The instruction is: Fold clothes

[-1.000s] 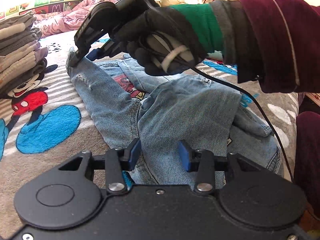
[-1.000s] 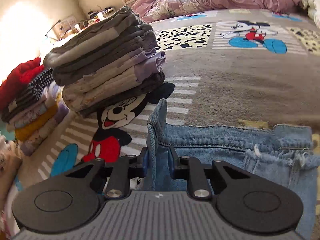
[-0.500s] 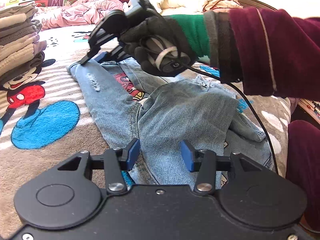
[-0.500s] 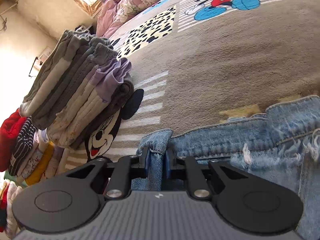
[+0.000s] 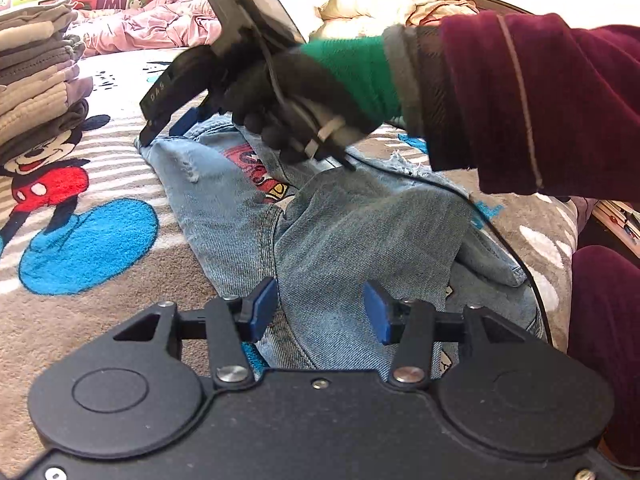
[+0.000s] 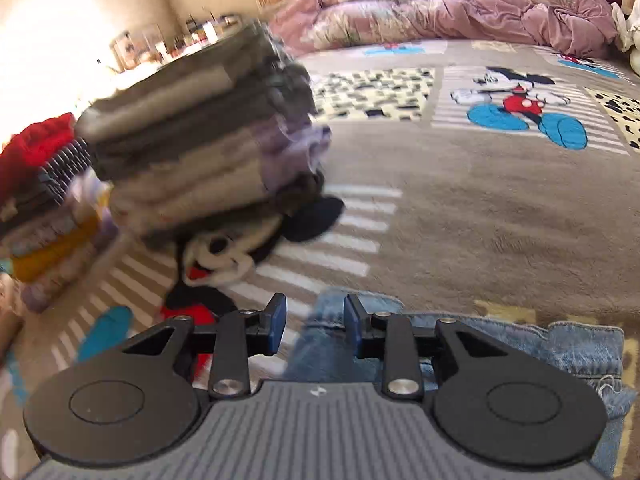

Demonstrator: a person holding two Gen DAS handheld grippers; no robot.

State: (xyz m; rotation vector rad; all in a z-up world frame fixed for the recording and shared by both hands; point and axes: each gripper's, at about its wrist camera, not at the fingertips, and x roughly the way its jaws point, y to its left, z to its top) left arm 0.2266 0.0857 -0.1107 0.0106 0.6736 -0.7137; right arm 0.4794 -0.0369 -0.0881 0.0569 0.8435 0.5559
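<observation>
Jeans (image 5: 360, 224) of pale blue denim, half folded on cartoon-print blanket (image 5: 92, 240).
Left gripper (image 5: 318, 312) and right gripper (image 6: 314, 322) both opening; denim between the pads, ungripped.

wrist views, low, close, sharing jeans (image 5: 360, 232)

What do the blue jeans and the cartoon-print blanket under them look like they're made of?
The light blue jeans look like washed cotton denim: a diagonal twill weave shows, with frayed rips and stitched seams. The grey-brown cartoon-print blanket looks like plush fleece or terry, matte and fuzzy, with a short pile plain in the blue patch; which fibre it is cannot be told.
</observation>
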